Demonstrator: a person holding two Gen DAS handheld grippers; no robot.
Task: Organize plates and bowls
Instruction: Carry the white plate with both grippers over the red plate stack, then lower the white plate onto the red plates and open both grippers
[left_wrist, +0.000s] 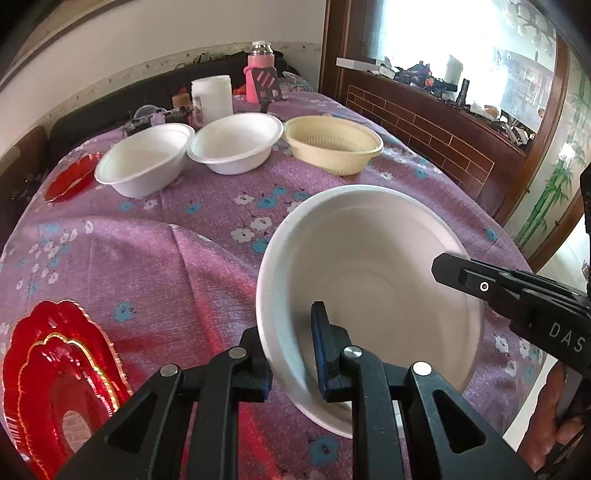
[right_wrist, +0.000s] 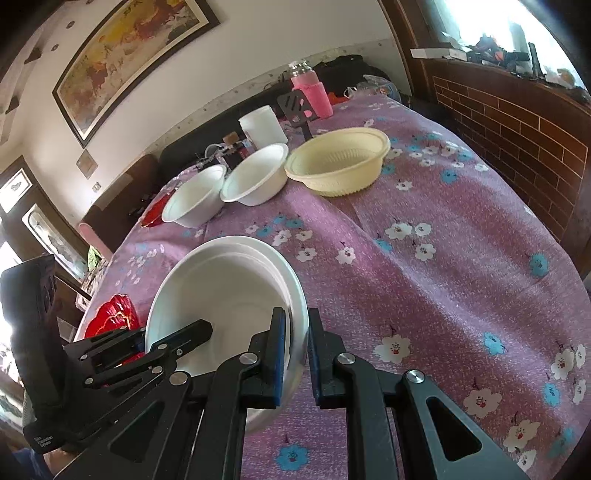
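Observation:
A white bowl (left_wrist: 373, 280) sits tilted near the table's front, and also shows in the right wrist view (right_wrist: 229, 291). My left gripper (left_wrist: 291, 354) is shut on its left rim, one finger inside, one outside. My right gripper (right_wrist: 297, 354) is shut on its right rim, and its fingers (left_wrist: 480, 284) show in the left wrist view. Two more white bowls (left_wrist: 144, 158) (left_wrist: 236, 142) and a cream bowl (left_wrist: 334, 144) stand in a row at the back. Red scalloped plates (left_wrist: 59, 373) lie stacked at the front left. Another red plate (left_wrist: 72, 177) lies at the far left.
The table has a purple flowered cloth (left_wrist: 155, 258). A white canister (left_wrist: 212, 98), a pink bottle (left_wrist: 258, 70), a black spatula (right_wrist: 297, 109) and small clutter stand at the back edge. A brick-patterned wooden ledge (right_wrist: 517, 122) runs along the right side.

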